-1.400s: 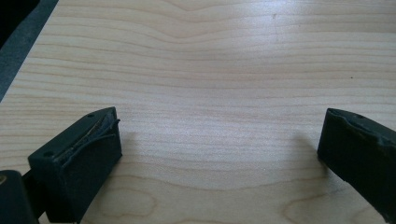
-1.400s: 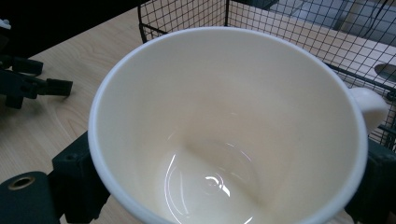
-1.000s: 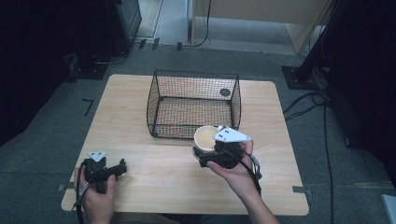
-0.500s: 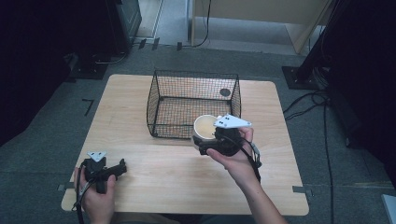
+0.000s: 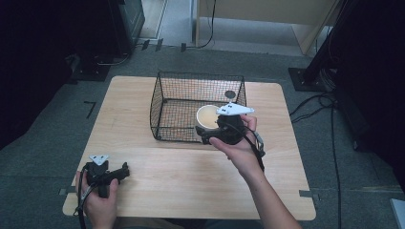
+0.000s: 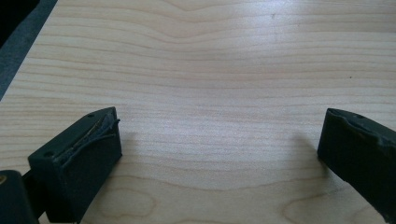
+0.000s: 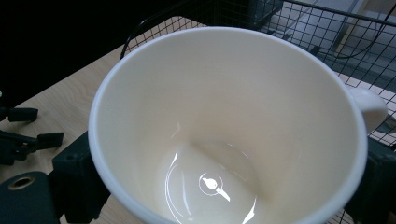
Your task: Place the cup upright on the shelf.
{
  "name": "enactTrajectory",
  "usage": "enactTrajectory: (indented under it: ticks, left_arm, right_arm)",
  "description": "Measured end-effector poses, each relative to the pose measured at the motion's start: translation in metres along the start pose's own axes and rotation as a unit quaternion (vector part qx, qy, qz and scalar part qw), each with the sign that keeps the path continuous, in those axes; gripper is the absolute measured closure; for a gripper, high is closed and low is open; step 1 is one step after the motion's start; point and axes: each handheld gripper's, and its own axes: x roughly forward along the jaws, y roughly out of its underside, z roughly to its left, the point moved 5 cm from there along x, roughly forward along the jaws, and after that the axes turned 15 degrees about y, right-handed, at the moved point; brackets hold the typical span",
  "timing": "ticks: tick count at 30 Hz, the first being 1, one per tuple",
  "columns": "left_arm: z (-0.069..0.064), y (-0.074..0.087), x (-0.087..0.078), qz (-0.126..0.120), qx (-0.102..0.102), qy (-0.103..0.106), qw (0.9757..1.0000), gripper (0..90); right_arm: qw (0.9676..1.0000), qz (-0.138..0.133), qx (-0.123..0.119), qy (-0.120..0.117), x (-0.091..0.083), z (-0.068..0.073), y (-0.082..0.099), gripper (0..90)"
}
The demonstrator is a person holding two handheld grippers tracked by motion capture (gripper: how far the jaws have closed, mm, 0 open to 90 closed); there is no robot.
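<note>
The right gripper point(image 5: 210, 134) is up off the table point(image 5: 200, 176), carried over the front wall of the black wire basket point(image 5: 165, 102), and its fingers are clamped on a cream mug point(image 5: 208, 117). In the right gripper view the mug point(image 7: 224, 126) sits mouth-up between the two black fingers point(image 7: 77, 182), one pressed to each side of its wall, the glossy inside empty and catching a ceiling light, the handle point(image 7: 369, 107) poking out to the right. Basket mesh point(image 7: 327, 32) shows behind the rim. From above, the mug hangs just at the basket's near right corner, above the front edge; whether it is fully over the inside cannot be told. A small dark round thing point(image 5: 230, 94) lies on the basket floor near the back right corner.

Over at the near left corner of the table, the left gripper point(image 5: 125, 171) rests low in the person's left hand point(image 5: 98, 202), well apart from the basket. Its fingers point(image 6: 88, 154) stand wide apart with bare wood grain between them, gripping nothing.
</note>
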Motion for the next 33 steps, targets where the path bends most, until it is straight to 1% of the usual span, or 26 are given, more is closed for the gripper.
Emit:
enactTrajectory:
  ticks: [8, 12, 14, 16, 18, 21, 27, 33]
  left_arm:
    - [0.000, 0.000, 0.000, 0.000, 0.000, 0.000, 1.0000, 0.0]
    - [0.000, 0.000, 0.000, 0.000, 0.000, 0.000, 1.0000, 0.0]
    - [0.000, 0.000, 0.000, 0.000, 0.000, 0.000, 1.0000, 0.0]
    - [0.000, 0.000, 0.000, 0.000, 0.000, 0.000, 1.0000, 0.0]
    - [0.000, 0.000, 0.000, 0.000, 0.000, 0.000, 1.0000, 0.0]
    - [0.000, 0.000, 0.000, 0.000, 0.000, 0.000, 1.0000, 0.0]
    - [0.000, 0.000, 0.000, 0.000, 0.000, 0.000, 1.0000, 0.0]
    - [0.000, 0.000, 0.000, 0.001, 0.000, 0.000, 1.0000, 0.0]
  right_arm:
    - [1.0000, 0.001, 0.000, 0.007, 0.012, -0.007, -0.005, 8.3]
    - [0.9999, -0.001, -0.005, 0.010, 0.021, -0.010, -0.008, 8.3]
    - [0.9999, 0.001, -0.009, 0.012, 0.025, -0.012, -0.009, 8.3]
    - [0.9999, 0.001, -0.008, 0.011, 0.029, -0.013, -0.010, 8.3]
    - [0.9999, -0.008, -0.003, 0.011, 0.032, -0.015, -0.012, 8.3]
    - [0.9999, -0.011, 0.002, 0.006, 0.037, -0.017, -0.014, 8.3]
    - [0.9999, -0.011, -0.008, 0.006, 0.048, -0.022, -0.021, 8.3]
    - [0.9999, -0.010, -0.003, 0.006, 0.065, -0.027, -0.027, 8.3]
